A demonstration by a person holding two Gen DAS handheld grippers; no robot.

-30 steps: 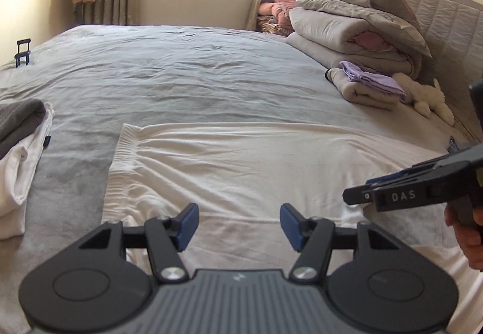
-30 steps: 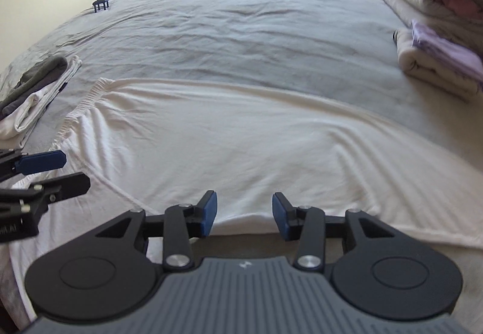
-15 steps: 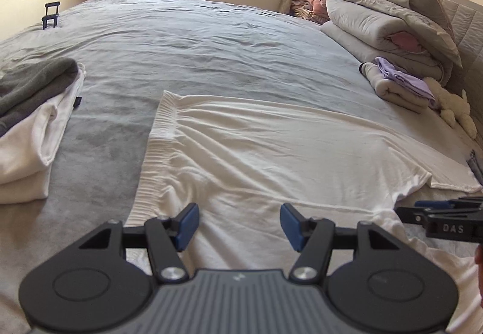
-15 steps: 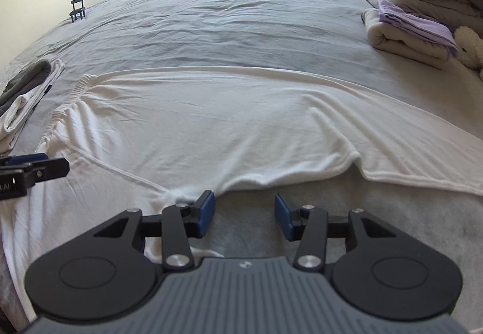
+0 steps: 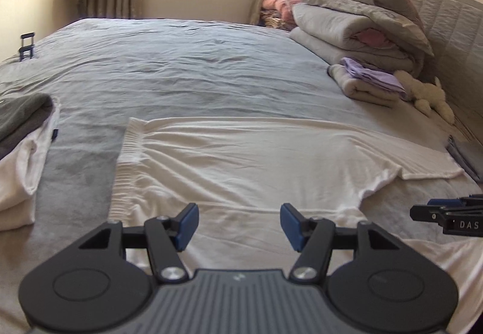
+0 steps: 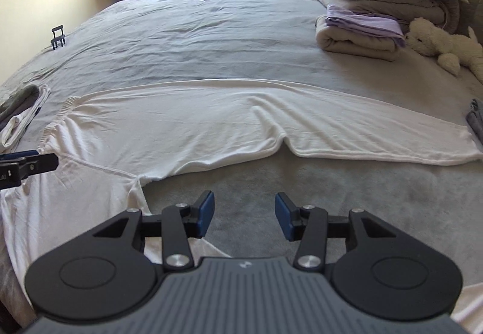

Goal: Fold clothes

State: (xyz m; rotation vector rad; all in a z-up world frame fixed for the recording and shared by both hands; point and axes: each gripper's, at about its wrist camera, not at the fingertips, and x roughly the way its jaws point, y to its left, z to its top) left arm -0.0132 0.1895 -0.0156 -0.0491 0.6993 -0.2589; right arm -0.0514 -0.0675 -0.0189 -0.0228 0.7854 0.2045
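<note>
Nearby, soft white trousers [image 6: 187, 128] with a ribbed elastic waistband [image 5: 128, 153] lying flat and creased across the wrinkled grey bedsheet [image 5: 193, 68], left gripper [image 5: 239, 224] hovering over them, right gripper [image 6: 244, 217] hovering over bare sheet, both gaping wide, holding nothing.

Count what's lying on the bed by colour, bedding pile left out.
White: 3, the spread pants, a folded garment, a plush toy
Grey: 2, a folded garment, a cloth
Beige: 1, a towel
Lilac: 1, a folded cloth
Total: 7
</note>
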